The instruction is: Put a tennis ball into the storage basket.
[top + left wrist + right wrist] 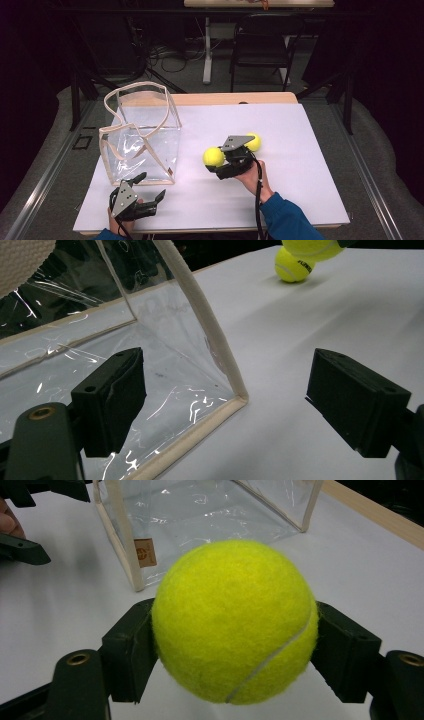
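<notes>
Tennis ball [235, 622] clamped in right gripper [224, 159] – left gripper [146, 189] agape – white table [300, 150], dark room

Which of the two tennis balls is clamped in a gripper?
The nearer tennis ball, pinched between the right gripper's jaws, on the bag's side. The other tennis ball lies free on the table behind that gripper.

White-topped table [300, 190]; clear bag [145, 145] is stood left of centre, tennis ball [253, 142] is laid mid-frame.
</notes>
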